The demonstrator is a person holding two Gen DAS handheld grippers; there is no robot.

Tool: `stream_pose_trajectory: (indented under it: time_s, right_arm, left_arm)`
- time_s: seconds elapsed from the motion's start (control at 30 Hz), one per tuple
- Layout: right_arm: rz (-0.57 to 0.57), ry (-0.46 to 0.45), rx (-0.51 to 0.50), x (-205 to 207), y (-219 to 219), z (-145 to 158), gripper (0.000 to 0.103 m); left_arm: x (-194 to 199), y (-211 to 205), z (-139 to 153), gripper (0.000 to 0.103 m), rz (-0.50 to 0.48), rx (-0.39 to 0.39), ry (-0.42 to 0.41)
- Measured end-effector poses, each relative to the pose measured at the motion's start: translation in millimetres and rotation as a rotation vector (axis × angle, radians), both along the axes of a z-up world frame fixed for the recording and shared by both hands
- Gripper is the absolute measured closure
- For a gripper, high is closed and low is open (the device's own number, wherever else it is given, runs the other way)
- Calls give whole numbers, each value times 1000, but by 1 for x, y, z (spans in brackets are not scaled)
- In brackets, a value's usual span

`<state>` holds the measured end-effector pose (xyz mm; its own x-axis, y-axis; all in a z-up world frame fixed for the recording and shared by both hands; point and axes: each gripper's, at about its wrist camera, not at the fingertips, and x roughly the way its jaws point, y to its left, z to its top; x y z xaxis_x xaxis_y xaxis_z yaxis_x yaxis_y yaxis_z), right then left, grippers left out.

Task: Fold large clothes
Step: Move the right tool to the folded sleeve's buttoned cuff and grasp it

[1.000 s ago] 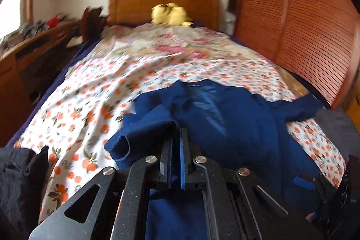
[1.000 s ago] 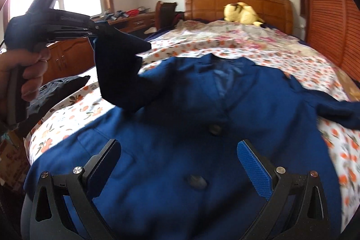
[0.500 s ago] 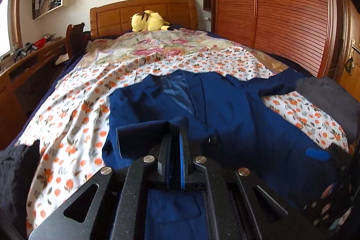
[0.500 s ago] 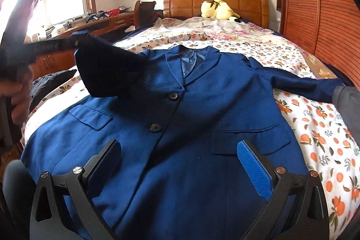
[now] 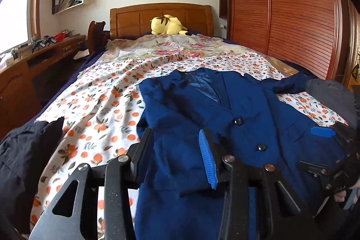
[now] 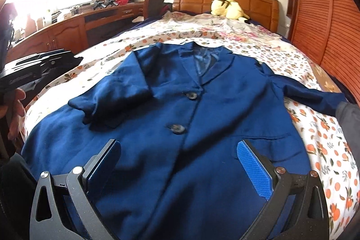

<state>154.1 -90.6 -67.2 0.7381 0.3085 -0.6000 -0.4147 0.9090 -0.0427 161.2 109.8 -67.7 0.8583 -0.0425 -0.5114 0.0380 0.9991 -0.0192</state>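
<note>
A navy blue jacket (image 6: 202, 105) lies face up and buttoned on the floral bedsheet (image 5: 96, 109). One sleeve (image 6: 117, 100) is folded in across the chest. The other sleeve (image 6: 315, 98) stretches out to the right. My left gripper (image 5: 175, 138) hovers just over the folded sleeve (image 5: 175, 156); its jaws are opening and the pads are off the cloth. It also shows at the left edge of the right wrist view as the left gripper (image 6: 40, 66), held by a hand. My right gripper (image 6: 178, 147) stands wide open above the jacket's lower front, holding nothing.
A yellow plush toy (image 5: 167, 25) rests by the wooden headboard (image 5: 162, 17). A slatted wardrobe (image 5: 281, 15) runs along the right of the bed, a desk (image 6: 67, 26) along the left. Dark clothes (image 5: 22, 150) lie at the bed's left corner, and a grey garment (image 5: 330, 96) at the right.
The left gripper carried the sleeve from up in the air down across the jacket's chest, then parted its jaws and let it go. The right gripper stayed open.
</note>
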Motion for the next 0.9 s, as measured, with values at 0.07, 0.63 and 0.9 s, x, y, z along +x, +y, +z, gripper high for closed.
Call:
stream_pose_trajectory:
  time_s: [0.07,0.63,0.9]
  right_arm:
    - [21,5,-9,4,12,0,0]
    - [211,45,-135,50,112,-13,4]
    - [298,92,-169,69,147,-25,16]
  left_arm:
    - [-4,8,-1,52,8,-1,6]
    - [-46,101,-1,23,179,-88,-51]
    - [-47,107,-4,23,179,-88,-44]
